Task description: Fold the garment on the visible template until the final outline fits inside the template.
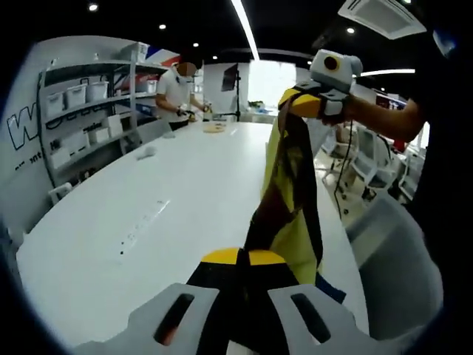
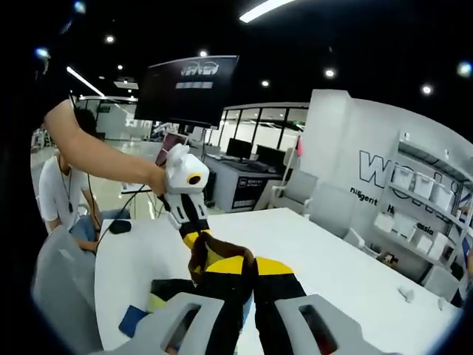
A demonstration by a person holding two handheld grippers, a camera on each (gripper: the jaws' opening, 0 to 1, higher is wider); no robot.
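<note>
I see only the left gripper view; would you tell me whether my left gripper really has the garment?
Observer: Yes. In the right gripper view, the left gripper is shut on a dark fold of the garment, lifted off the table.
Operator: Thank you. Does any cloth lie on the table at that end?
Observer: Yes, a black and yellow part lies there, beside a blue piece.
Operator: Is anything else near that end?
Observer: A small dark object lies on the table, and a person sits just past it.
</note>
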